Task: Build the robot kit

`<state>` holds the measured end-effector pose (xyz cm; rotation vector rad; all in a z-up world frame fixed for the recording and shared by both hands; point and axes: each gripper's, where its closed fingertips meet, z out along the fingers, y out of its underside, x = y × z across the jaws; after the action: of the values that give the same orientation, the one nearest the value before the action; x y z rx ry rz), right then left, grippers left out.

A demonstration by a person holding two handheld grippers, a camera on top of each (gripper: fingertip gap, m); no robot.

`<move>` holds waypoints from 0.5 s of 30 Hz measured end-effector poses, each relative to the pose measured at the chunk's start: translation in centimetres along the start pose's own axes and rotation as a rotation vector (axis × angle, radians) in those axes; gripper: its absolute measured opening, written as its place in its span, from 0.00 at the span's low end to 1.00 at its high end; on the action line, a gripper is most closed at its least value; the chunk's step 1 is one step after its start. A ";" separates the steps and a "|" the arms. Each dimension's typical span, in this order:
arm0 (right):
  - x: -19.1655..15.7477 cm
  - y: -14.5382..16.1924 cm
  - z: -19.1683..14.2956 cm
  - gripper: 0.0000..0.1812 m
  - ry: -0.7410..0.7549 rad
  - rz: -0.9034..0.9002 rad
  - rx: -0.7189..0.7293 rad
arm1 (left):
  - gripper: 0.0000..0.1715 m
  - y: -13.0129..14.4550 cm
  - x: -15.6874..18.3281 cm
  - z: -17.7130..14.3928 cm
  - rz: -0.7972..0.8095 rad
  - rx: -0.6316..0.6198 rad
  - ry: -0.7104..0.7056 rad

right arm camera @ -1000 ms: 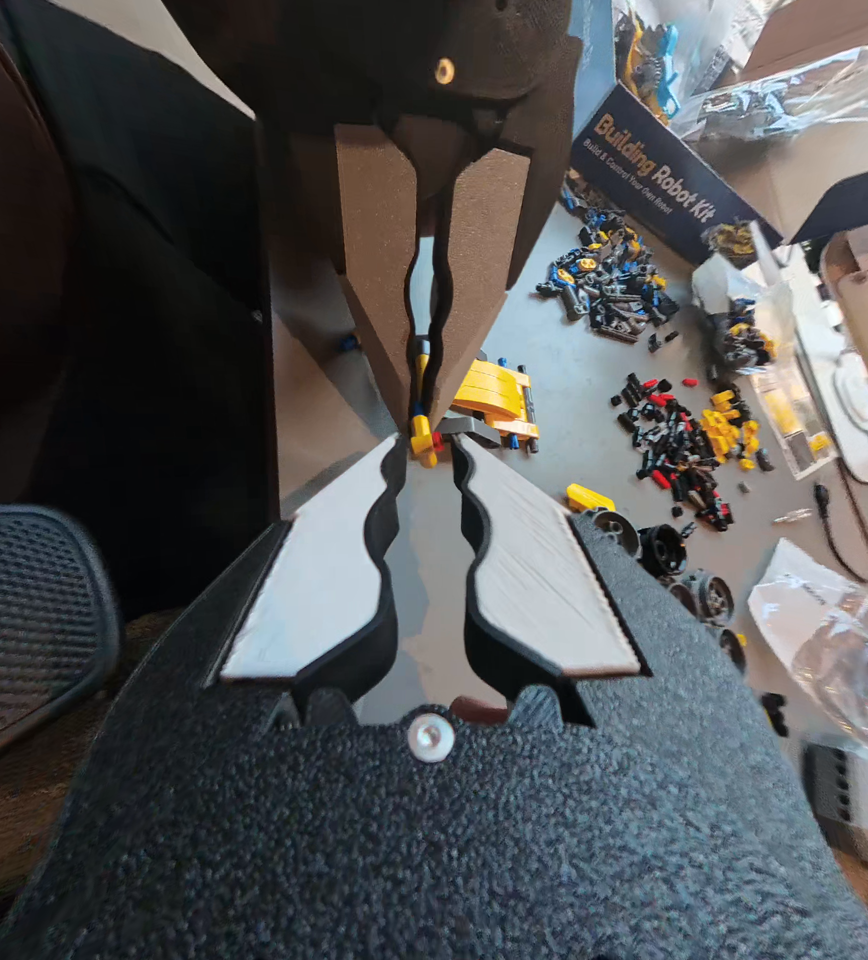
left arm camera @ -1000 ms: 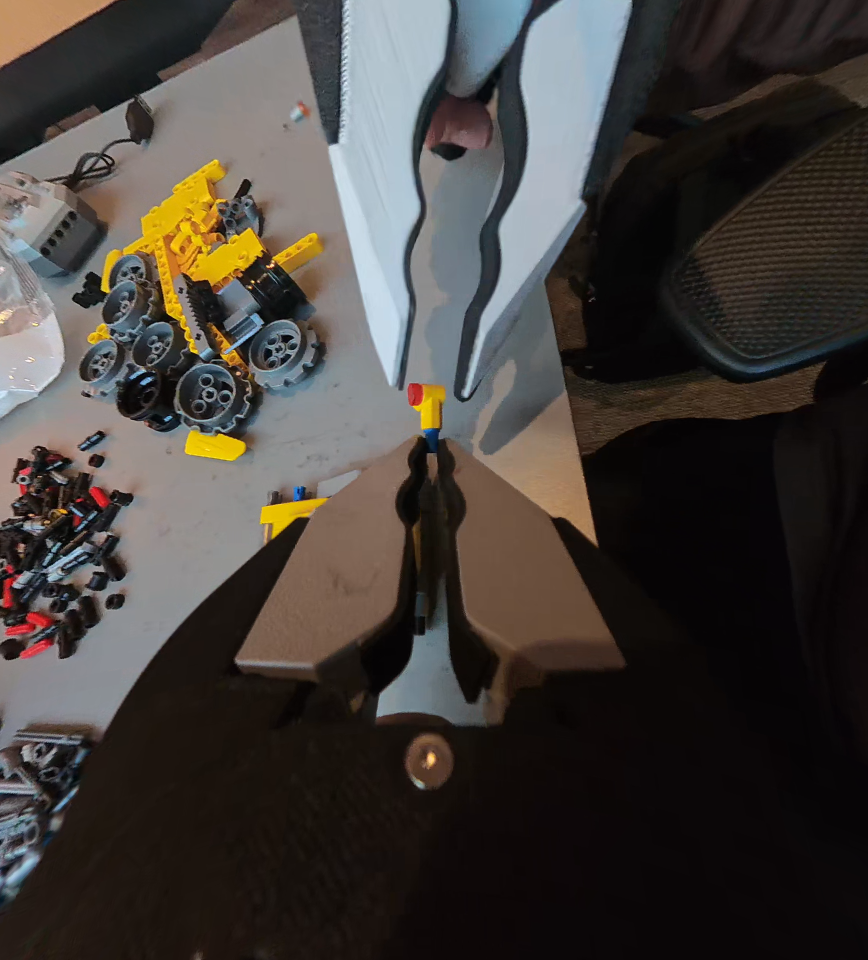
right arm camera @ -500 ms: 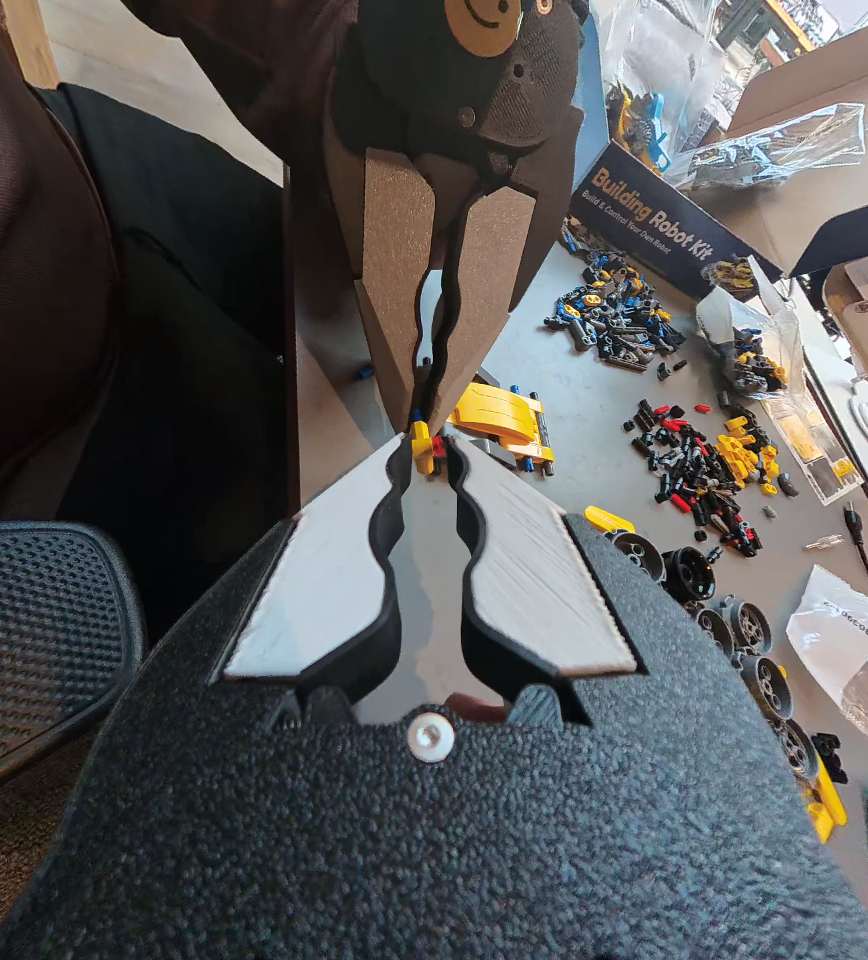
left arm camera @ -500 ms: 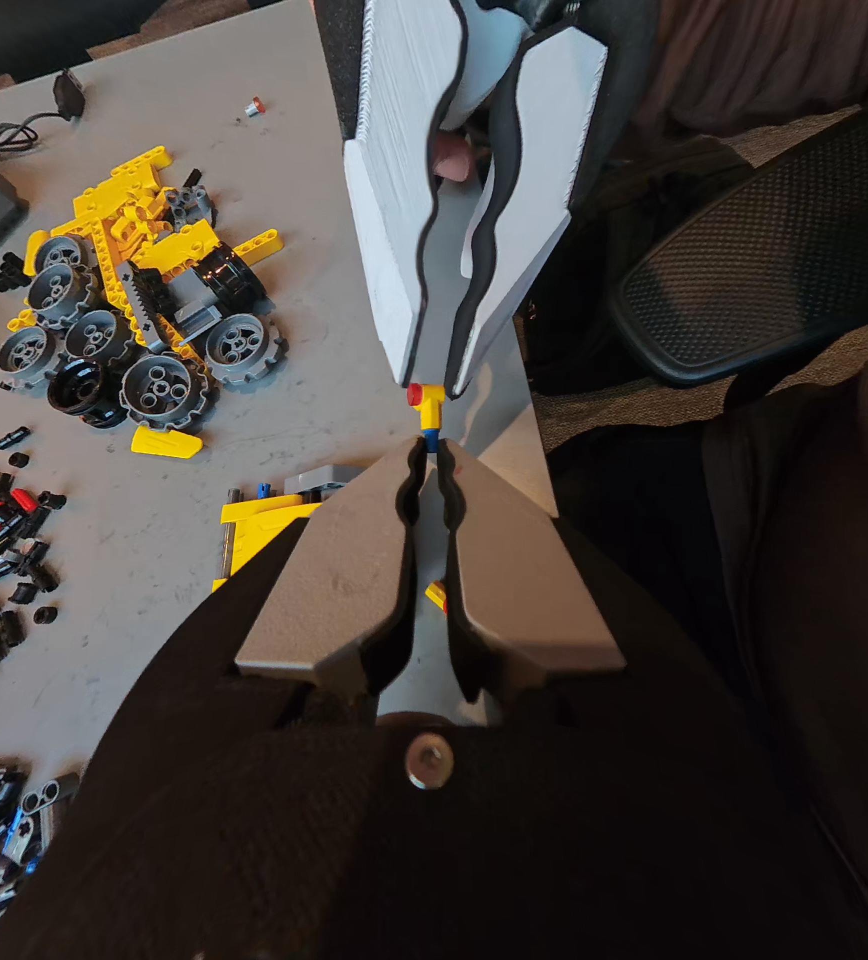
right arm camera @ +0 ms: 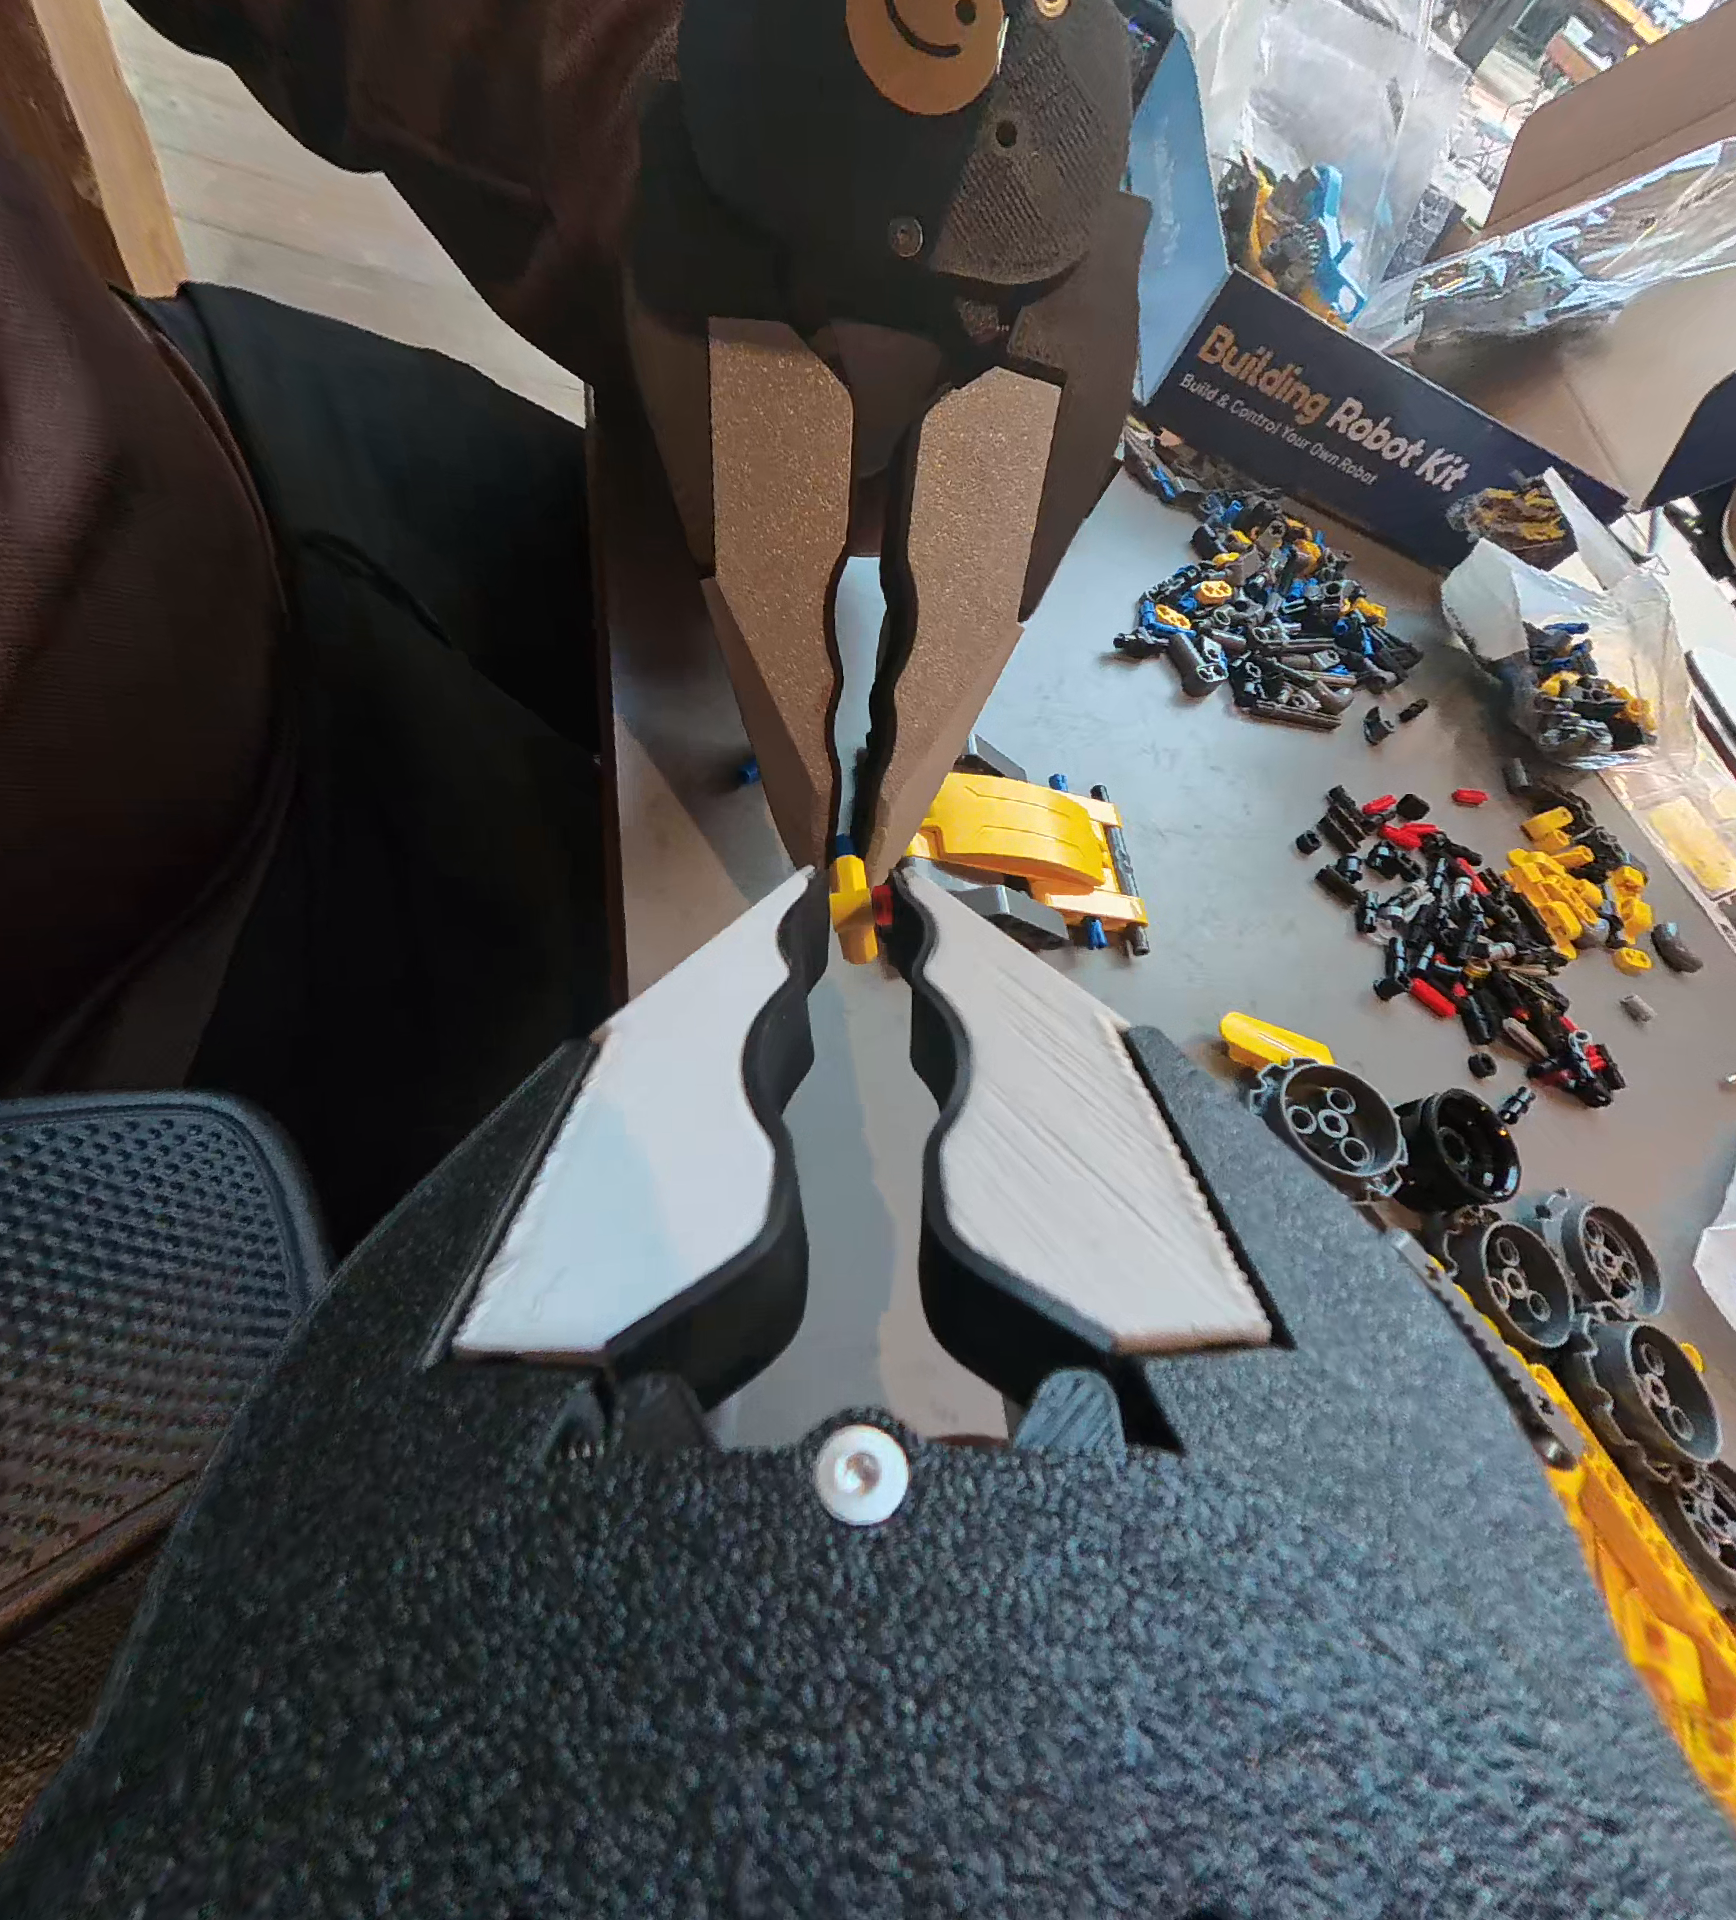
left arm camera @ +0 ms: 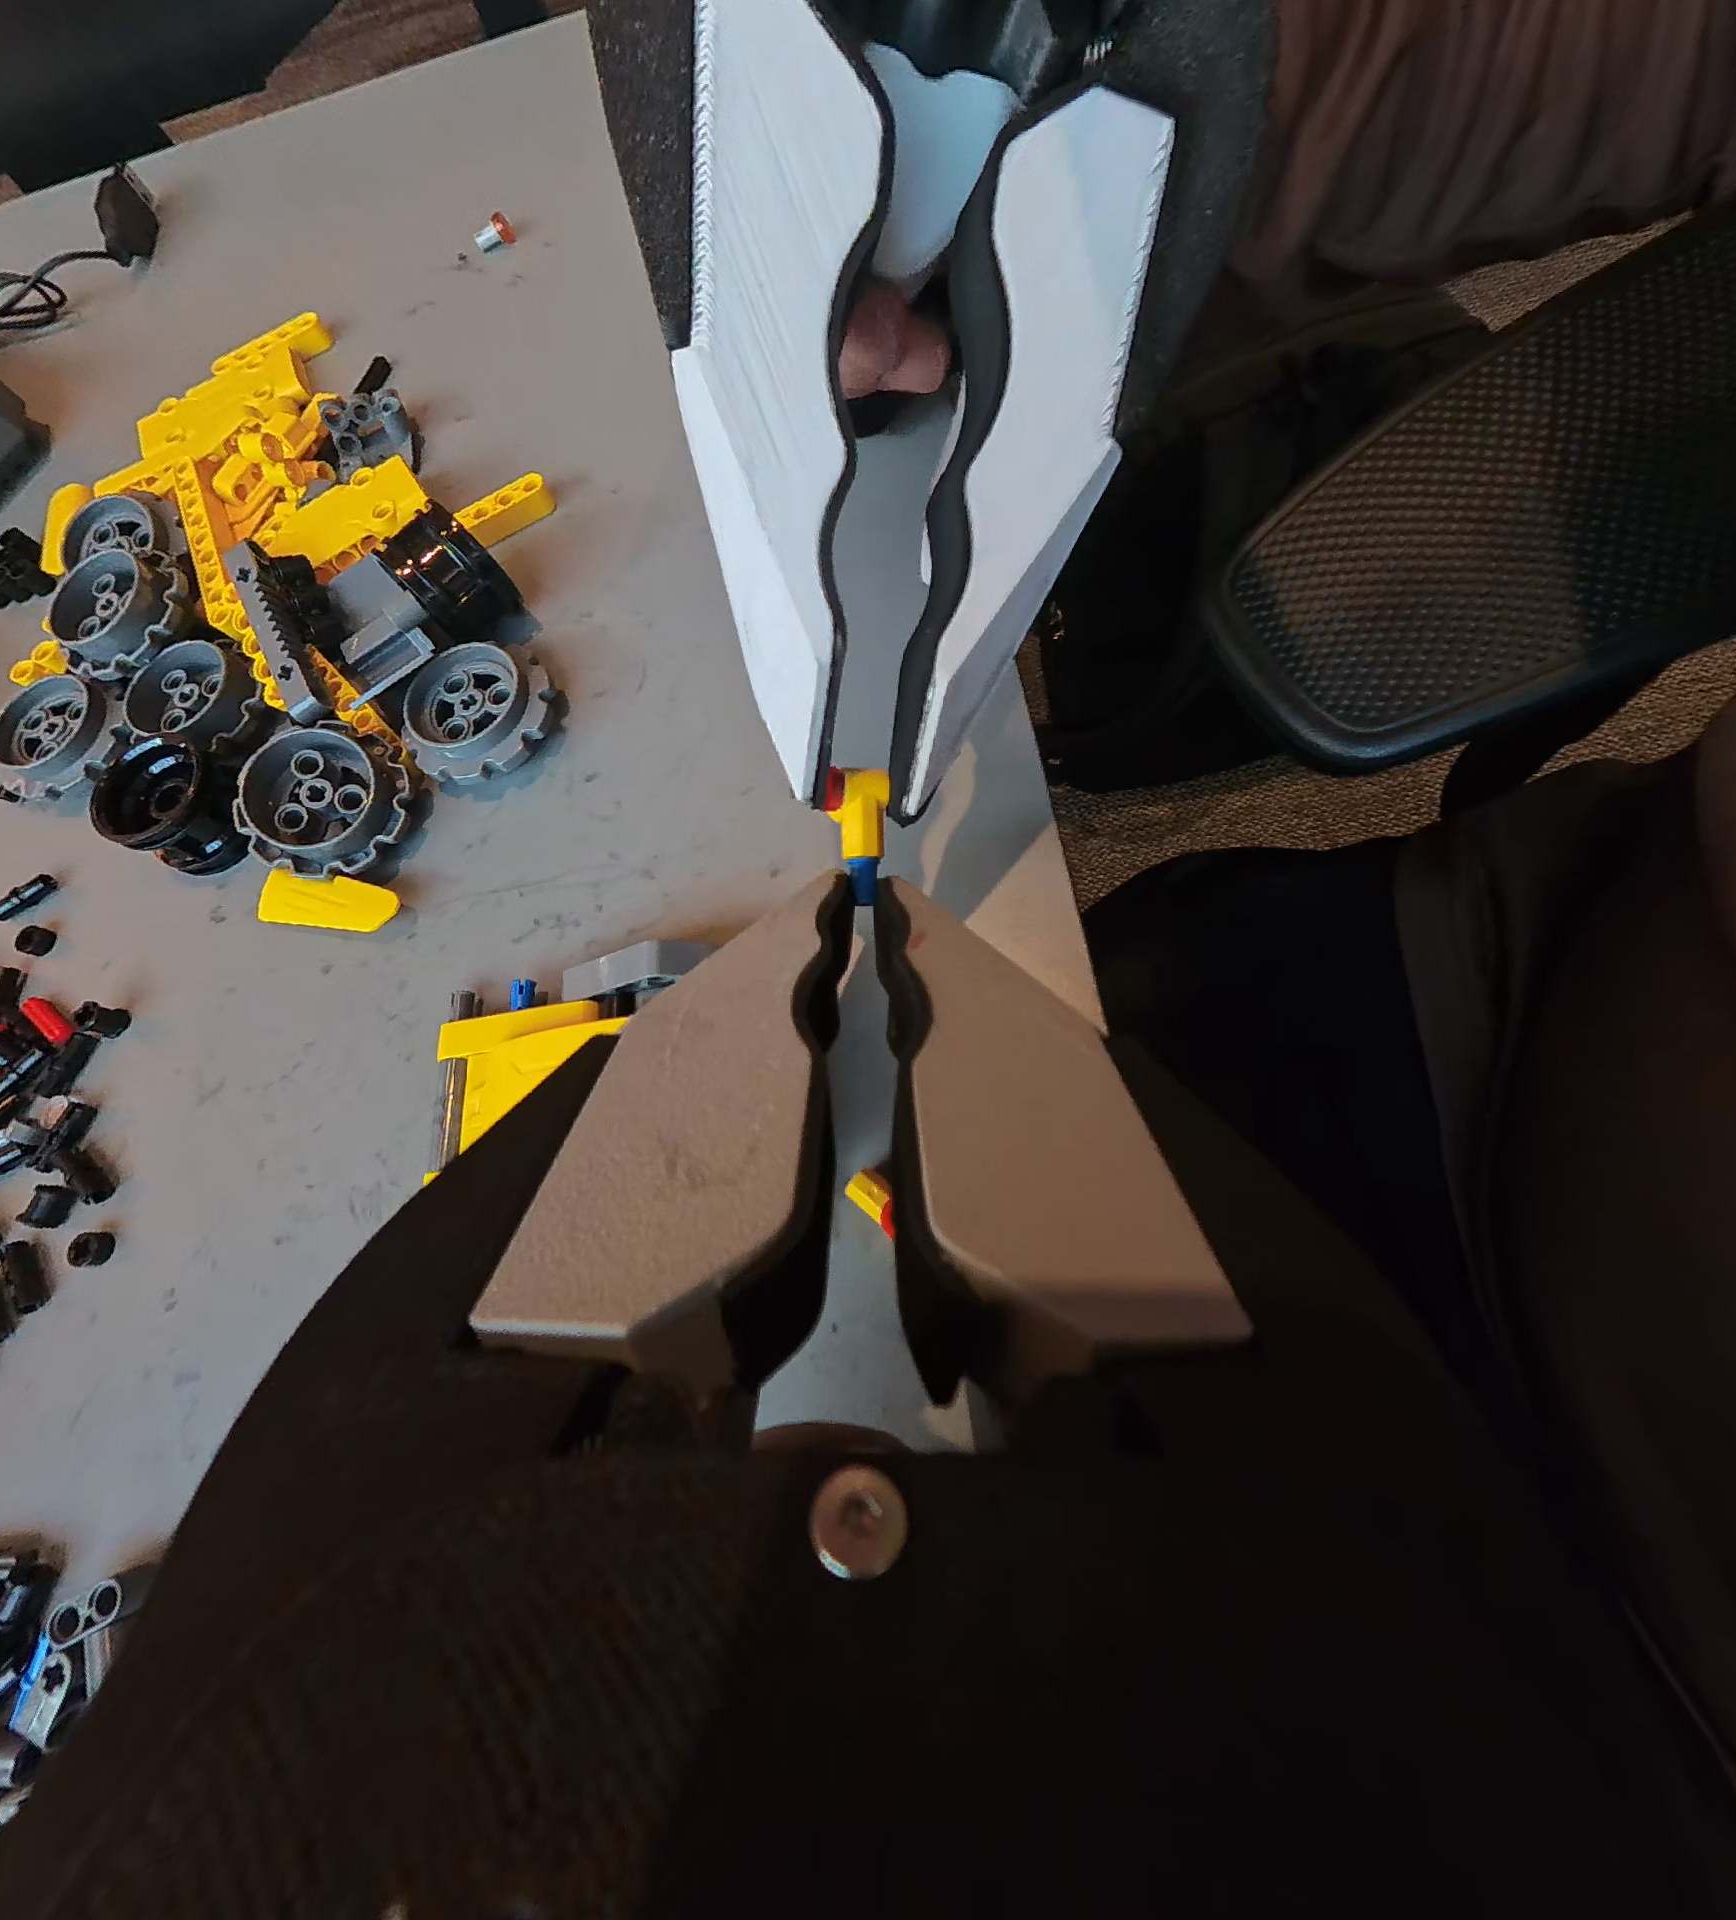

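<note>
A small yellow connector [left arm camera: 864,808] with a red pin on one side and a blue pin [left arm camera: 860,883] below is held in the air over the grey table's [left arm camera: 583,312] edge. My left gripper [left arm camera: 860,896], with brown fingers, is shut on the blue pin end. My right gripper [right arm camera: 859,906], with white fingers, faces it tip to tip and is closed on the yellow connector [right arm camera: 851,904]. The right gripper also shows at the top of the left wrist view [left arm camera: 862,802]. The left gripper shows at the top of the right wrist view [right arm camera: 848,857].
A partly built yellow vehicle with several grey wheels [left arm camera: 251,644] lies on the table. A yellow panel assembly [right arm camera: 1030,852] sits just behind the grippers. Piles of small black, red and yellow parts [right arm camera: 1487,935], a dark blue box [right arm camera: 1363,436] and plastic bags lie farther off. A mesh chair [left arm camera: 1518,499] stands past the table edge. My two grippers' fingertips are within a few centimetres of each other.
The right gripper's white fingers moved in over the yellow connector and narrowed onto it. The left gripper kept its hold on the piece.
</note>
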<state>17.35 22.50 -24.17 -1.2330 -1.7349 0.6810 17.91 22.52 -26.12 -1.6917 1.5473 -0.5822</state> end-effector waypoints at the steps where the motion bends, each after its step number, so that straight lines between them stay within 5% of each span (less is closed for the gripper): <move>1: -0.1 -0.1 0.0 0.06 -0.004 0.004 0.008 | 0.00 0.0 0.0 0.0 -0.005 0.005 0.005; 15: 0.9 -0.3 -0.2 0.07 -0.008 0.108 0.036 | 0.00 -0.5 -0.9 -0.5 0.039 -0.006 -0.068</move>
<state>17.31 23.21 -23.50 -1.3085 -1.6648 0.7781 17.71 23.22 -25.24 -1.6650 1.5316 -0.4954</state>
